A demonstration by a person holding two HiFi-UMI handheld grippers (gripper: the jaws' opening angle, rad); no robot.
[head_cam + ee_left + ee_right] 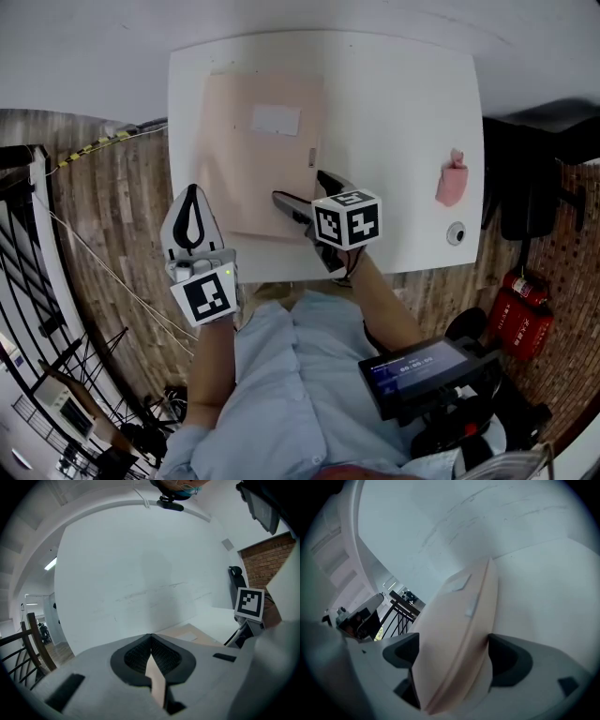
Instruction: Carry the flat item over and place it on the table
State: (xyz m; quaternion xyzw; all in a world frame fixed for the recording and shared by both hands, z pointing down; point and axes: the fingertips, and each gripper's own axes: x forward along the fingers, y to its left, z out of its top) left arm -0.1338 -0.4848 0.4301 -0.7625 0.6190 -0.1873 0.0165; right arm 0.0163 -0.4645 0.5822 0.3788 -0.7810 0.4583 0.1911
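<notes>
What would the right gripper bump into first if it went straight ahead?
The folder. Its near edge already sits between the open jaws of the right gripper, so going on would probably push it along the table.

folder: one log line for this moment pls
folder: flat on table | right gripper: open, folder's near edge between jaws | left gripper: shut, beside folder

The white table [412, 141] has rounded corners. A pale beige folder [253, 169] with a white label [276, 119] lies flat on its left half, just short of the near edge. By the right edge sits a small pink object [451, 180], possibly crumpled cloth. A small round object [456, 233] lies near the near right corner.
</notes>
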